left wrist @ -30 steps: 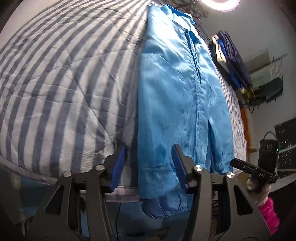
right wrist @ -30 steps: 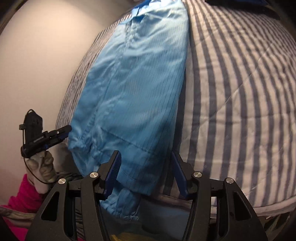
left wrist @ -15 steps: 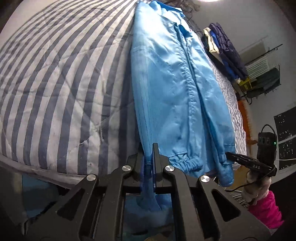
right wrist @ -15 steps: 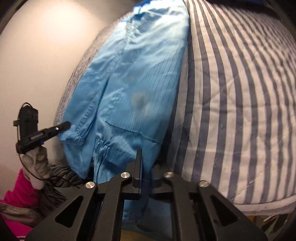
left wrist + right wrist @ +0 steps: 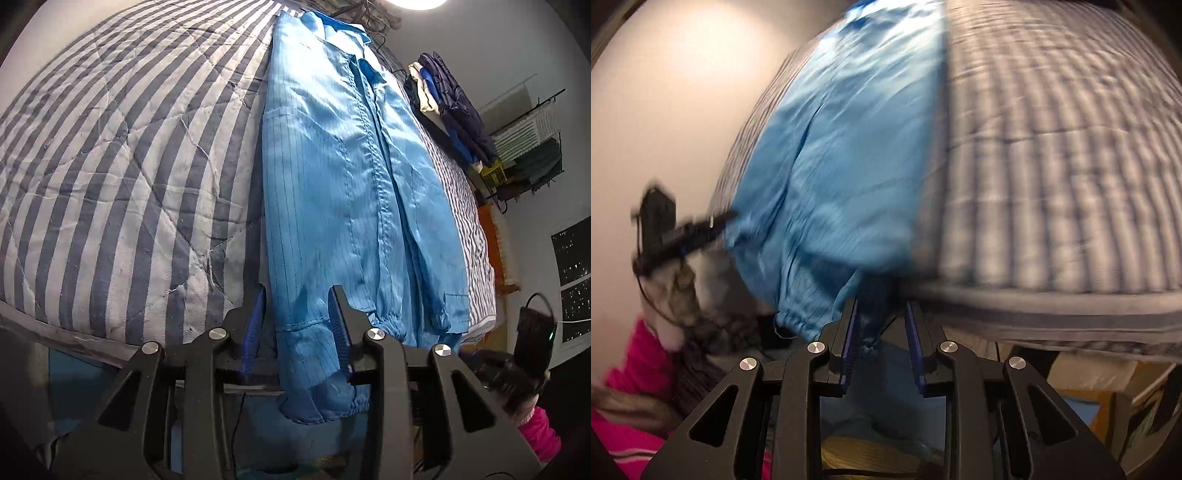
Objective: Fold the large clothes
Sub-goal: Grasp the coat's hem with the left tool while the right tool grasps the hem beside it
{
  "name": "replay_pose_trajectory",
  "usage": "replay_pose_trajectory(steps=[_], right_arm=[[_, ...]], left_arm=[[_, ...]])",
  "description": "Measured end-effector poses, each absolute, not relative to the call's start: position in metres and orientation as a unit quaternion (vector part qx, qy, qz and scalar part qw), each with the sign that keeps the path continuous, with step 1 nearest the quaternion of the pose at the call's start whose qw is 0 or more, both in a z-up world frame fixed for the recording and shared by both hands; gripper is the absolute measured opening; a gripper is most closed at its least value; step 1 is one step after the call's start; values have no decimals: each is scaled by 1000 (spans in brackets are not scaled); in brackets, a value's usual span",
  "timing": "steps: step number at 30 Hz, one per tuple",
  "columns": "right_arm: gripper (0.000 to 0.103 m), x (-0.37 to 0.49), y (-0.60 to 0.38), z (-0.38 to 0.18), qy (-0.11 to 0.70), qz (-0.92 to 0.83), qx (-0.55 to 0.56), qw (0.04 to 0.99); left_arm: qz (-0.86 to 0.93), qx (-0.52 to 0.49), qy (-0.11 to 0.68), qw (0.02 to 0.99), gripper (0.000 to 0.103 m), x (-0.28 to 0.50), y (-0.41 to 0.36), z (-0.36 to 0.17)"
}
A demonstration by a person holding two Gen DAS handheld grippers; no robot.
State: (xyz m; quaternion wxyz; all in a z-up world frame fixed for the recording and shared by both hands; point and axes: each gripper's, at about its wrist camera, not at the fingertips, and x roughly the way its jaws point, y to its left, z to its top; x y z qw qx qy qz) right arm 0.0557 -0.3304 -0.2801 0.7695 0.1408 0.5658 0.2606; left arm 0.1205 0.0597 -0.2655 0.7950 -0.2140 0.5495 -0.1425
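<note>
A large blue coat [image 5: 343, 192] lies lengthwise on the striped quilt [image 5: 110, 155], its hem and sleeve cuffs hanging over the near bed edge. My left gripper [image 5: 297, 317] is open, with the hem's left part hanging loose between the fingers. In the blurred right wrist view the coat [image 5: 846, 147] shows with my right gripper [image 5: 881, 321] open at the bed edge, a hanging strip of cloth between its fingers. The left gripper [image 5: 713, 225] also shows there at the left, by the coat's other corner.
Dark blue and white clothes [image 5: 450, 103] are piled at the far right of the bed. A rack with shelves [image 5: 528, 155] stands by the right wall. A person in a pink sleeve [image 5: 635, 369] is at the near edge. A plain wall [image 5: 665, 110] is at the left.
Both grippers were open a second ago, shut on the coat's hem half a second ago, and have opened again. The right gripper has dropped back below the bed edge.
</note>
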Motion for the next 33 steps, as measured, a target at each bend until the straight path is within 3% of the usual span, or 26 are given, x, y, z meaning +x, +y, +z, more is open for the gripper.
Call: replay_pose_trajectory(steps=[5,9,10,12,13,20,22,23,25,26,33], right_arm=[[23,40,-293,-293,600,285,50,746],[24,37,-317,-247,549,306,77,774],[27,38,-325,-236,536,307,81,782],[54,47,-336,-222,511,296,85,802],[58,54,-341,-219,503,286,87,811],[59,112,-347,-263,545,267,140,782],[59,122,-341,-277,560,276,154,766],[54,123,-337,-278,555,282,153,767],[12,125,-328,-277,556,306,148,759],[4,128,-329,-276,563,314,146,750],[2,111,-322,-266,564,323,96,754]], left_arm=[[-137,-231,549,791,34,122,66,-266],[-142,-250,558,778,34,126,71,-274],[-146,-255,561,774,34,127,71,-276],[-152,-263,564,767,34,130,70,-280],[-155,-268,566,764,34,131,70,-281],[-191,-288,581,737,34,143,61,-289],[-197,-286,584,734,23,145,58,-290],[-198,-284,587,732,12,146,56,-291],[-198,-283,589,730,6,148,54,-292],[-199,-282,588,731,4,149,53,-291],[-198,-269,583,740,7,142,60,-285]])
